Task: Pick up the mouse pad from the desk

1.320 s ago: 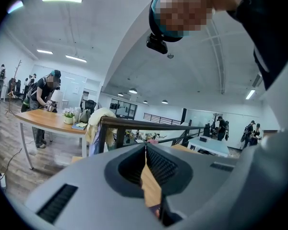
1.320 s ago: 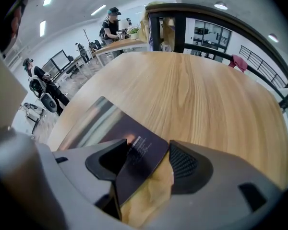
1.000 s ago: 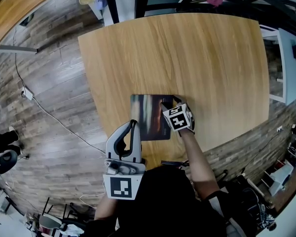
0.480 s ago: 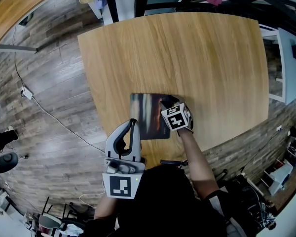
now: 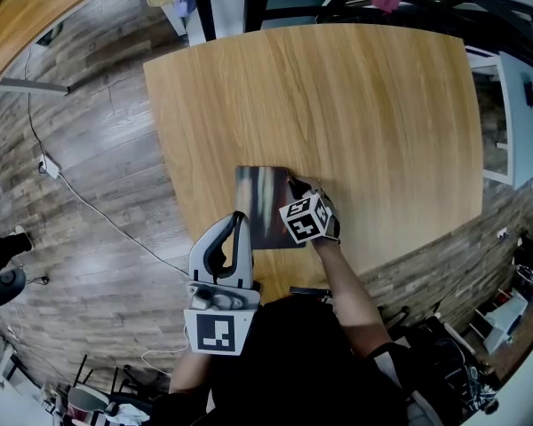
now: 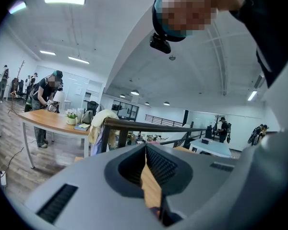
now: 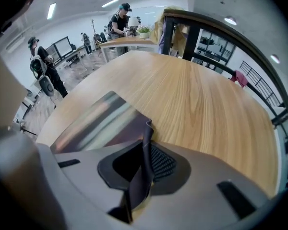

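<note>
A: What takes up most of the head view?

B: A plank floor (image 5: 98, 193), and on it a pale wooden desk (image 5: 382, 131). The person stands at the desk's near edge, a gripper in each hand.

A: Where is the mouse pad?

B: The pad (image 5: 259, 204) is a dark, glossy rectangle near that edge, just in front of the person. Most of it lies flat on the wood. In the right gripper view its near border curls up off the desk.

A: What lifts it?

B: The right gripper (image 5: 292, 183) points steeply down at the pad's far right corner. Its jaws have just been closing, and the pad's thin edge stands pinched between them.

A: And the left one?

B: The left gripper (image 5: 240, 223) hangs low by the person's body, over the desk's near edge and just beside the pad's near left corner. Its own view shows the jaw tips meeting. Nothing sits between them; only a sliver of the desk shows behind.

A: Any writing?

B: The print that shows is a square black-and-white marker on each face of the left cube (image 5: 218, 335) and the right cube (image 5: 302, 219). These are block patterns, not letters.

A: Anything smaller?

B: A thin cable (image 5: 87, 207) trails across the floor to the desk's left.
</note>
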Available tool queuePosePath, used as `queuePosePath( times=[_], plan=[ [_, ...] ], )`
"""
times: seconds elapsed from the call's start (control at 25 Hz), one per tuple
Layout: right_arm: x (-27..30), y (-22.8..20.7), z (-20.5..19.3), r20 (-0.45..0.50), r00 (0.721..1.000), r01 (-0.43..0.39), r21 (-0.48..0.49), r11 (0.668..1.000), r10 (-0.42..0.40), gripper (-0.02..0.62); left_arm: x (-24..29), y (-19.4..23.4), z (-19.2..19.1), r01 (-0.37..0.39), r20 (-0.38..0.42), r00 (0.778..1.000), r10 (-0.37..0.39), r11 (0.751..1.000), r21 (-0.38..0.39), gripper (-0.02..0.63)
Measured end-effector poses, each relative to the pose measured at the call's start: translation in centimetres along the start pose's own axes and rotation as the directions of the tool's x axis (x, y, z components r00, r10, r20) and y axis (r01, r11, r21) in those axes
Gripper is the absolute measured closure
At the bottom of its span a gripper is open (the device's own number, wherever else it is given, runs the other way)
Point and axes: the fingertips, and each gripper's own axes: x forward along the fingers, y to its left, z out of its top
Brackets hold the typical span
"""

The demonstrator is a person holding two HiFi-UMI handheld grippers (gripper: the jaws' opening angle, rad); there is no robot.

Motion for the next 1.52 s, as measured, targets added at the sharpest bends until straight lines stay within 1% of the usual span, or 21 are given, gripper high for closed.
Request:
queuePosePath(
  times=[0.12, 0.32, 0.68, 1.16, 1.52],
  plan=[
    [0.1, -0.1, 0.1, 0.000, 1.000, -0.010, 0.009, 1.000, 0.010, 0.541, -0.3, 0.0, 0.2, -0.005, 0.006, 1.000, 0.005, 1.000, -0.001, 0.581],
    [0.1, -0.1, 0.1, 0.010, 1.000, -0.010, -0.011, 1.000, 0.010, 0.541, -1.2, 0.0, 0.5, -0.014, 0.017, 1.000, 0.015, 1.000, -0.004, 0.581],
    [-1.6, 0.3, 0.9, 0.065, 0.998, 0.005, 0.022, 1.000, -0.006, 0.542, -2.8, 0.2, 0.9, -0.039, 0.030, 0.999, 0.039, 0.999, -0.007, 0.581],
    [-4.7, 1.2, 1.4, 0.144, 0.989, 0.015, 0.046, 0.999, -0.022, 0.543, -4.8, -1.4, 1.7, -0.028, 0.064, 0.998, 0.027, 1.000, 0.009, 0.581],
    [-7.6, 1.6, 1.2, 0.208, 0.977, 0.025, 0.074, 0.997, -0.040, 0.543, -6.6, -2.7, 2.4, -0.024, 0.096, 0.995, 0.022, 0.999, 0.021, 0.581]
  ],
)
